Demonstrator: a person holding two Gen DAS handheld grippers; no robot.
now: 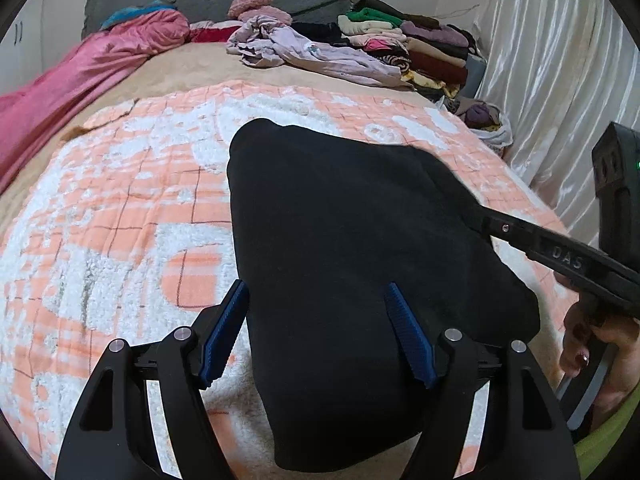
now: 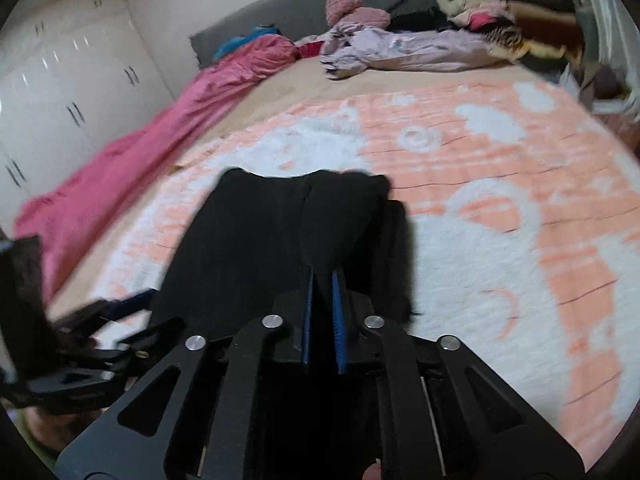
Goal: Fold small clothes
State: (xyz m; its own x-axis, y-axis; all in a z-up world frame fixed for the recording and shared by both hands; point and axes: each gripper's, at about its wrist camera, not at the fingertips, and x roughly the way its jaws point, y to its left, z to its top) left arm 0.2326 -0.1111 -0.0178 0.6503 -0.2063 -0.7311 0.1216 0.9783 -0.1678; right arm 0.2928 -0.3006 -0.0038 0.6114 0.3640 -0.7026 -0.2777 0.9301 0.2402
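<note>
The right gripper (image 2: 322, 276) has its blue pads pinched tight on a fold of the black garment (image 1: 360, 240), near its right edge. The left gripper (image 1: 316, 300) hangs over the near end of the same cloth with jaws wide apart, gripping nothing — one pad sits over the fabric, the other just off its left edge. The garment lies on an orange-and-white blanket (image 1: 120, 208) spread across the bed. Farther back, a lilac heap (image 1: 304, 50) and stacked folded clothes (image 1: 420, 40) — and a pink quilt (image 1: 80, 76) along the left side
</note>
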